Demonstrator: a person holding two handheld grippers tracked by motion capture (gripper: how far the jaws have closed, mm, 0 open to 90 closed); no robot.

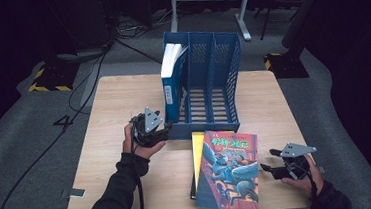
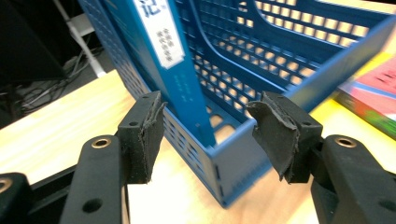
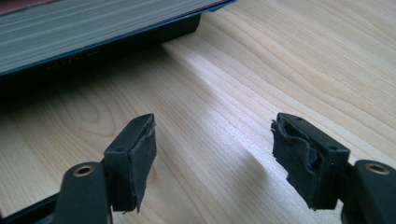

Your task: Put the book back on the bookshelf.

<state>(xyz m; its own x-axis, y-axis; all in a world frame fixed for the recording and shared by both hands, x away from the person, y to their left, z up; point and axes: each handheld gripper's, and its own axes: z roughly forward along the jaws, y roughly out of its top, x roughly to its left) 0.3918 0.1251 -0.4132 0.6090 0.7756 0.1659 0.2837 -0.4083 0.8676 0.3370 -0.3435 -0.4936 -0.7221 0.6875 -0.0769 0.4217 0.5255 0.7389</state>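
**Next book into the rack: letting go cleanly, then picking up the stack**

High view: I see the blue file rack at the far middle of the table, with a blue book standing in its left compartment, leaning a little. My left gripper sits just at the rack's near left corner. The illustrated book lies flat on a yellow book near the front edge, and my right gripper waits just beside that stack's right side, apart from it.

Left gripper view: my left jaws stand spread and empty, pads on either side of the rack's corner without pressing. The blue book's spine is beyond them, already inside the compartment (I judge it released). I would draw this hand straight back, so that neither pad clips the rack wall or tips the book.

Right gripper view: my right jaws are parted over bare wood, nothing between them; the stack's page edge lies ahead. To grasp well, I would come in low and level, slide one pad under the top cover's edge, and close only on that one book.
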